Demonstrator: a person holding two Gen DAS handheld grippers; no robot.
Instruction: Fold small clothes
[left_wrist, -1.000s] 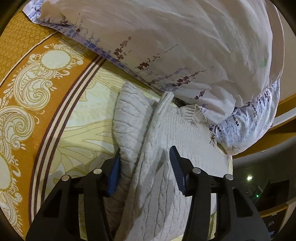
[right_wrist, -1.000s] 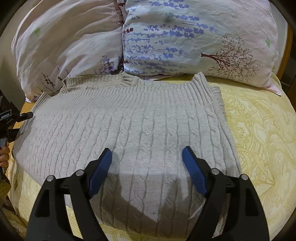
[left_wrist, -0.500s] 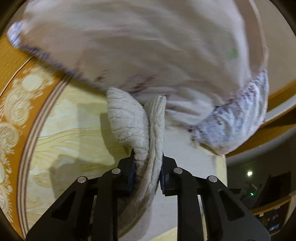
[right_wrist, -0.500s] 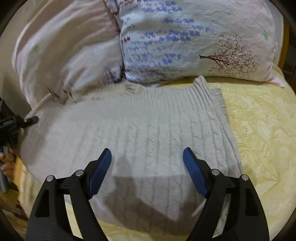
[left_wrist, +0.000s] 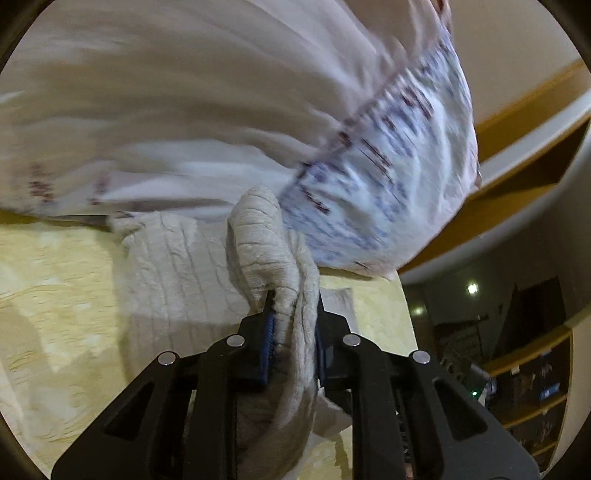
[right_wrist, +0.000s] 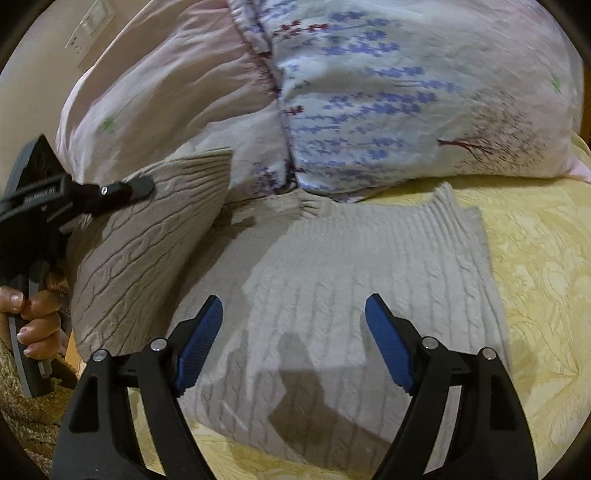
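Left wrist view: left gripper (left_wrist: 293, 325) is closing, its jaws pinching a bunched fold of the grey cable-knit sweater (left_wrist: 269, 254) between the blue pads (left_wrist: 266, 343). The pinched edge is standing up above the gripper, the remaining knit is lying flat on the yellow patterned bedspread (left_wrist: 55, 295) to the left. Two pillows are filling the top, a pale pink one (left_wrist: 166, 92) and a blue-flowered one (left_wrist: 388, 166), both blurred. Dark shelves at far right, too dim to read.

Right wrist view: right gripper (right_wrist: 293, 339) is hanging over the sweater (right_wrist: 351, 277) with jaws spread wide, nothing between them, pads not touching the knit. The sweater is lying spread on the bedspread (right_wrist: 535, 277), collar toward the pillows. Its left side is being lifted and curled over by the left gripper (right_wrist: 142, 187), coming in from the left edge. A person's hand (right_wrist: 35, 314) is gripping that tool's handle. Pink pillow (right_wrist: 166, 92) and blue-flowered pillow (right_wrist: 424, 92) are sitting behind, touching the collar edge.
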